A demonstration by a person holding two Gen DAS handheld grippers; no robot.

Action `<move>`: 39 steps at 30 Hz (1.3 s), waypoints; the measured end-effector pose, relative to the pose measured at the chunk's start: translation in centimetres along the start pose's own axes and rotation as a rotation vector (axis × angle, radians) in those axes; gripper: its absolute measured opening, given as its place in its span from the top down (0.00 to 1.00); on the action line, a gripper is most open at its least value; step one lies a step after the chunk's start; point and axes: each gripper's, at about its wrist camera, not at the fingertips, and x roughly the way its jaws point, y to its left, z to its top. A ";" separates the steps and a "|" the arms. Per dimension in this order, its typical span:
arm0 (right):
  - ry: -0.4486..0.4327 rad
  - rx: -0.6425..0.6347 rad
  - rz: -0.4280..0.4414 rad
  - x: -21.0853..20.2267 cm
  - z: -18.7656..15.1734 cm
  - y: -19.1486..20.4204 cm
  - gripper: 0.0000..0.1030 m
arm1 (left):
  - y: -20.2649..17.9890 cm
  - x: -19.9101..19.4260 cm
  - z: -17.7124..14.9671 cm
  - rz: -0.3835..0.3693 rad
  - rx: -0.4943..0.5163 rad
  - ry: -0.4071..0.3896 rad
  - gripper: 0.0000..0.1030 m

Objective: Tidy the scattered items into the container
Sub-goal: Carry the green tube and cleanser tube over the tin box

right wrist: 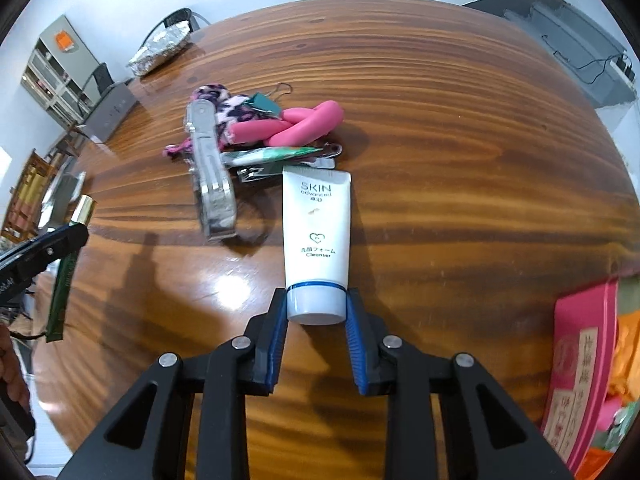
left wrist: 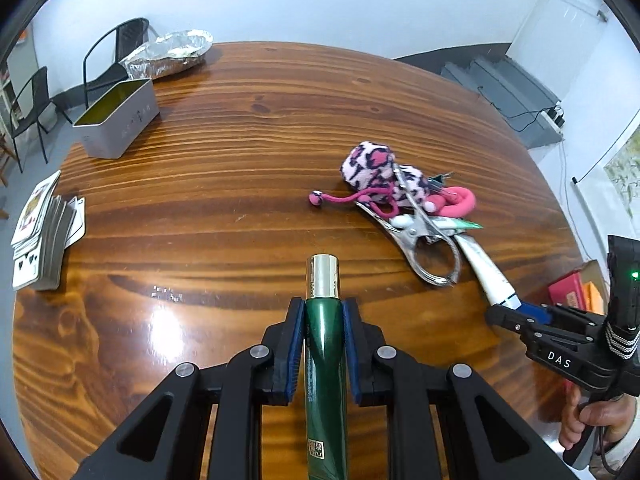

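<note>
On the desk (left wrist: pixel 248 128): open tin (left wrist: pixel 118 120) at the far left, foil bundle (left wrist: pixel 172 54) just behind it, card stack (left wrist: pixel 38 232) nearer along the left edge. Heaped right of centre: plush pouch (left wrist: pixel 370 168) at the back, curled foam roller (left wrist: pixel 456 202) to its right, metal clamp (left wrist: pixel 420 240) in front. Cleanser tube (right wrist: pixel 316 232) nearest in that heap, cap (right wrist: pixel 316 306) between the right tool's (right wrist: pixel 316 316) pads. Slim tube (left wrist: pixel 324 344) off the desk, between the left tool's (left wrist: pixel 323 312) pads, left of the heap.
</note>
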 end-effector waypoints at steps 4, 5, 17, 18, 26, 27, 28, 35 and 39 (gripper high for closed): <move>-0.025 0.026 0.042 -2.0 -0.7 -0.3 0.71 | -0.9 -1.5 -1.0 -0.008 0.001 -0.010 0.81; -0.032 0.034 0.052 -2.5 -0.9 -0.5 0.71 | -1.0 -1.7 -1.2 -0.009 0.001 -0.013 0.81; -0.096 0.051 0.111 -7.4 -3.4 -1.5 0.72 | -4.3 -4.7 -3.0 -0.024 0.005 -0.051 0.81; -0.103 0.046 0.110 -7.9 -3.7 -1.6 0.73 | -4.8 -4.9 -3.1 -0.026 0.008 -0.054 0.81; -0.113 0.019 0.135 -10.6 -5.2 -3.4 0.97 | -7.9 -6.0 -3.7 -0.045 0.020 -0.073 0.81; -0.100 0.035 0.135 -10.4 -5.4 -3.8 0.97 | -8.4 -6.1 -3.7 -0.048 0.024 -0.076 0.81; -0.087 0.053 0.135 -10.1 -5.7 -4.3 0.96 | -8.7 -6.2 -3.8 -0.049 0.028 -0.079 0.81; -0.009 0.049 0.113 -7.1 -6.9 -5.0 0.34 | -9.7 -6.5 -4.6 -0.045 0.028 -0.075 0.81; -0.037 -0.038 0.036 -5.6 -6.3 -3.4 0.27 | -8.9 -6.8 -5.1 -0.033 0.014 -0.072 0.81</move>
